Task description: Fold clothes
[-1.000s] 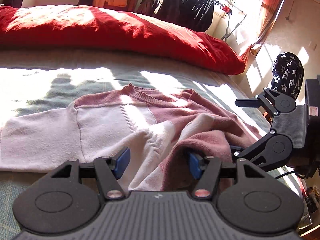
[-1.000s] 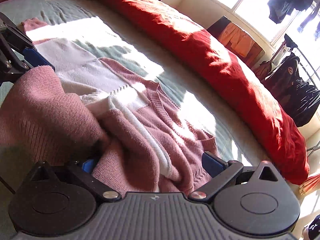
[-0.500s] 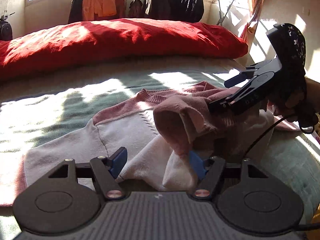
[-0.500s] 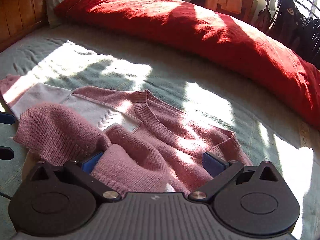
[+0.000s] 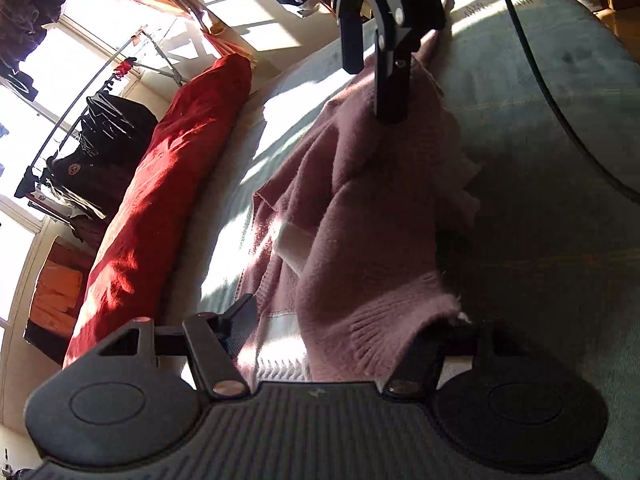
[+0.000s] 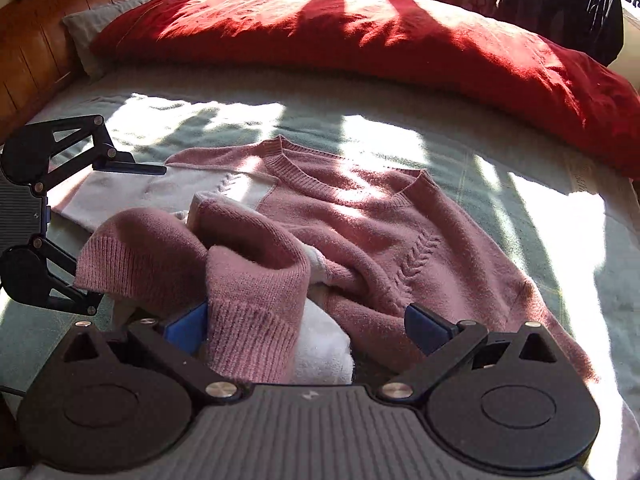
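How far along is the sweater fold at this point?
Early. Done: the pink-and-white sweater lies spread on the bed, neckline away from the camera. In hand: its ribbed hem is lifted and bunched, draped across the left gripper and between the open fingers of the right gripper. Left: no flat fold shows yet; sleeves and body remain unfolded.

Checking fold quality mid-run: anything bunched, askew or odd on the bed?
Yes. The pink sweater lies flat only at its collar; its ribbed hem is lifted and bunched in a lump across the right gripper, whose jaws stand apart. Nothing looks torn.
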### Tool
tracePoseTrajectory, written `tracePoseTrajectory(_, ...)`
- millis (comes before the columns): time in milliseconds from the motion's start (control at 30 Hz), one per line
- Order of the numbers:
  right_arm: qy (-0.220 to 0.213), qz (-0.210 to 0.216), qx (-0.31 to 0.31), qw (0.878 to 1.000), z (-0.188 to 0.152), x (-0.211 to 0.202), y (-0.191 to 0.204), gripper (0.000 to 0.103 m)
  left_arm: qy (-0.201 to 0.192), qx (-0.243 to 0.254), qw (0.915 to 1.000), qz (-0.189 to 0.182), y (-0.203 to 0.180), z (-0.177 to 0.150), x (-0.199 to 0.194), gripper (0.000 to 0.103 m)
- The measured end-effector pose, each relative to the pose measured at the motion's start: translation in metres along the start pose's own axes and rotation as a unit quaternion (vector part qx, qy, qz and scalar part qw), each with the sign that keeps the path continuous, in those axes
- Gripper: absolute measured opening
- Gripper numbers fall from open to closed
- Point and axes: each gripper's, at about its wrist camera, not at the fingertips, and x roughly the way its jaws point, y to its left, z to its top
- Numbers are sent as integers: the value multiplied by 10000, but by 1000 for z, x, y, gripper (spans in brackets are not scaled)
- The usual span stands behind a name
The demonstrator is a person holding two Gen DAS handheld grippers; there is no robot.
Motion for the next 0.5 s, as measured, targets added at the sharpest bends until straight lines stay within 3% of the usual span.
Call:
tracePoseTrajectory(33,-4,15,82,10000,-6,-5,-2,103,11,8,9999,-156,-1,4,0,23)
tracePoseTrajectory(67,-15,10,161,9999,-10,-10,-4,103,21,-121,9997,-204,0,6,-2,18)
tracePoseTrajectory(133,-50,32,315,9995,-17,-19,-8,103,26,-438,9987,-269,4,10,-6,14)
tracePoseTrajectory(233,-40,94,509,9987,-30,-32,-14,103,108,-1330,9909,-203,22,8,-16,13)
tracePoseTrajectory(333,123,95,572,9982,-42,-35,-15,103,276,-2381,9708,-24,49,-4,-22,13)
tracePoseTrajectory(500,282,156,474,9984,-50,-28,-8,103,866,-3754,9213,536,92,-58,-8,13)
